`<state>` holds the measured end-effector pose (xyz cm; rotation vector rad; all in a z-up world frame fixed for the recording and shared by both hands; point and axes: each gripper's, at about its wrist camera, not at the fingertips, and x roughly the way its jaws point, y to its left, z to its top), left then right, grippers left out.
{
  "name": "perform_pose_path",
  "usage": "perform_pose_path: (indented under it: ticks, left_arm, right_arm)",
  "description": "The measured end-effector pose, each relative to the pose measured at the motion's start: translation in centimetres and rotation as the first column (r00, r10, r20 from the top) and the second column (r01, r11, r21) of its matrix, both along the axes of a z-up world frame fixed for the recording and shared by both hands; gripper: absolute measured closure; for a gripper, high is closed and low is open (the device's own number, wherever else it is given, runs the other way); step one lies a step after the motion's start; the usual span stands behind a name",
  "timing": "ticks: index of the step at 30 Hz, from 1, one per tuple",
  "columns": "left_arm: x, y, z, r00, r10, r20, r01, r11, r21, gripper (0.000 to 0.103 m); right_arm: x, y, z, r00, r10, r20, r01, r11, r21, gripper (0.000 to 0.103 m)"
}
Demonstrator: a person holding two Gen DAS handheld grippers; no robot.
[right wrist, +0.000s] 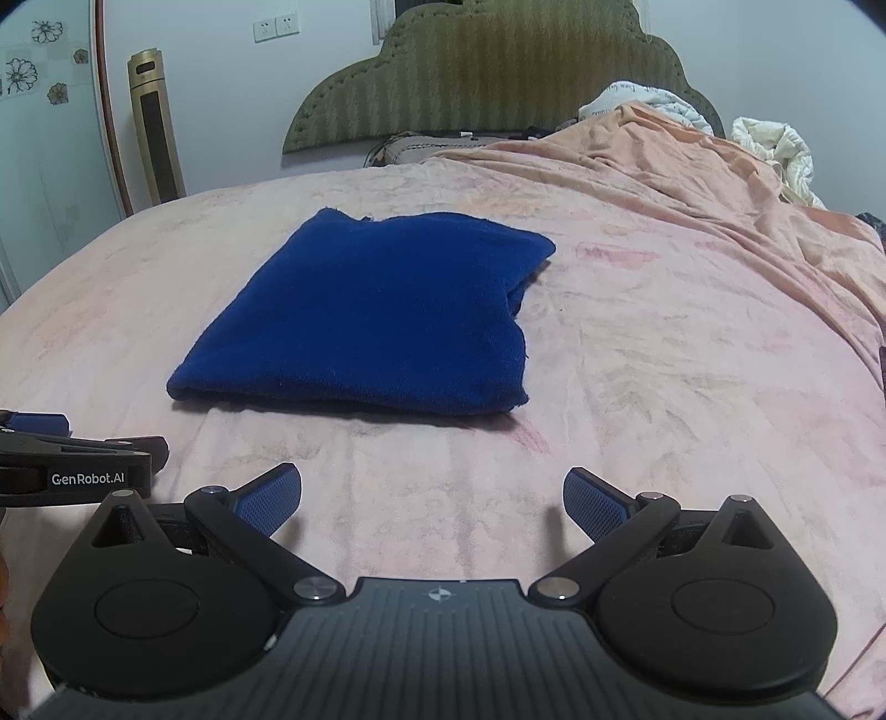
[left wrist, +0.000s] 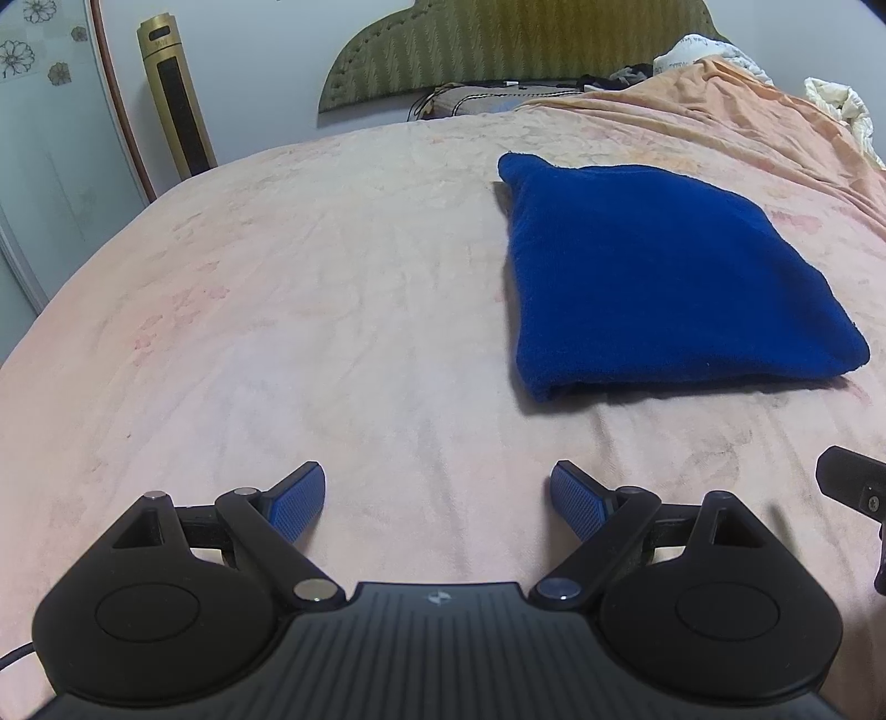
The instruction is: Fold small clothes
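You have one piece of clothing in front of you: a single blue garment (right wrist: 365, 310), already folded into a thick, roughly square packet, lying flat on the pink bedsheet (right wrist: 637, 387). From your left wrist camera it sits ahead and to the right (left wrist: 664, 277); from the right wrist camera it sits ahead and a little left of centre, so it lies between the lines of your two tools, farther up the bed than either.

Your two tongs are both released. The left gripper (left wrist: 437, 498) has its two blue pads spread wide with only bare sheet between them, and the right gripper (right wrist: 432, 498) stands the same way, two pads apart, nothing clasped. Neither touches the garment; both hover near the sheet, short of the packet's near edge. Each one shows at the edge of the other's view (the left tool's side carries a white brand label in the right wrist view).

Beyond the packet you can count one green padded headboard (right wrist: 487, 72), one gold tower fan (right wrist: 155, 127) standing by the wall at the left, one orange blanket (right wrist: 720, 183) heaped along the right side of the bed, and white bedding (right wrist: 775, 149) bunched behind it. One double wall socket (right wrist: 275, 26) shows above the headboard's left end
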<state>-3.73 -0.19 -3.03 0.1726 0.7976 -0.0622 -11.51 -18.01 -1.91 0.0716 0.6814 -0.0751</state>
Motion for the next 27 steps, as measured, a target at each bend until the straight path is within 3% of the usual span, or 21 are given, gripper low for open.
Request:
perform_pose_path:
  ticks: [27]
  left_arm:
    - [-0.48,-0.19,0.16,1.0,-0.007,0.0,0.007,1.0,0.01,0.014]
  right_arm:
    - [-0.52,0.34,0.34,1.0,0.011,0.013,-0.011,1.0,0.004,0.001]
